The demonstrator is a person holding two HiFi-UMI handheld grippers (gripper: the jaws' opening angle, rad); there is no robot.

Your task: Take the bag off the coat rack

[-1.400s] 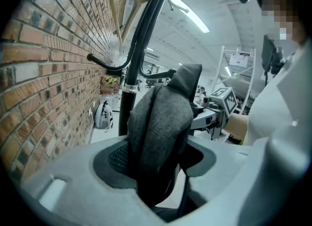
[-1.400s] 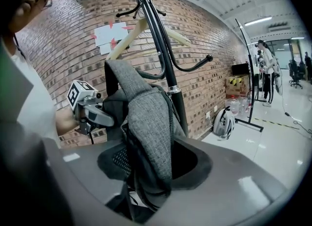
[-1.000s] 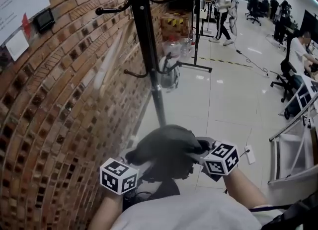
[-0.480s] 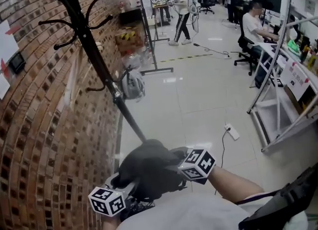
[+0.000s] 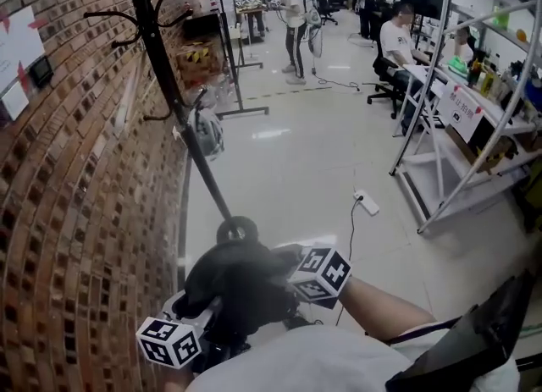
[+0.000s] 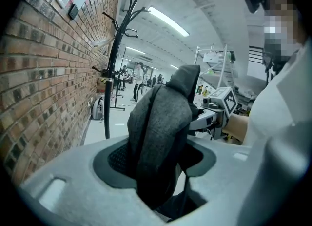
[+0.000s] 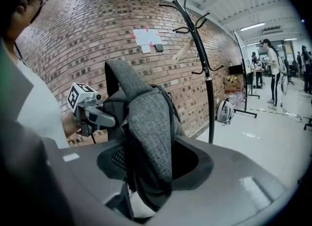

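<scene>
The grey fabric bag (image 5: 241, 276) is off the black coat rack (image 5: 161, 69) and hangs close to the person's chest, held from both sides. My left gripper (image 5: 207, 310) is shut on the bag's left side, where a fold of grey cloth (image 6: 161, 132) fills the jaws (image 6: 158, 171). My right gripper (image 5: 284, 273) is shut on the other side, with the bag (image 7: 146, 132) pinched between its jaws (image 7: 146, 171). Each gripper view shows the other gripper past the bag. The rack's hooks are bare and its round base (image 5: 237, 231) stands just beyond the bag.
A brick wall (image 5: 76, 212) runs along the left. A small backpack (image 5: 206, 132) sits on the floor by the wall beyond the rack. A white power strip (image 5: 366, 203) and its cord lie on the tiles. Metal shelving (image 5: 449, 128) stands at the right, and people are further back.
The head view has swung right and down, so the rack now leans to the upper left and its base shows. Both grippers still hold the bag near the body, slightly lower in view.
</scene>
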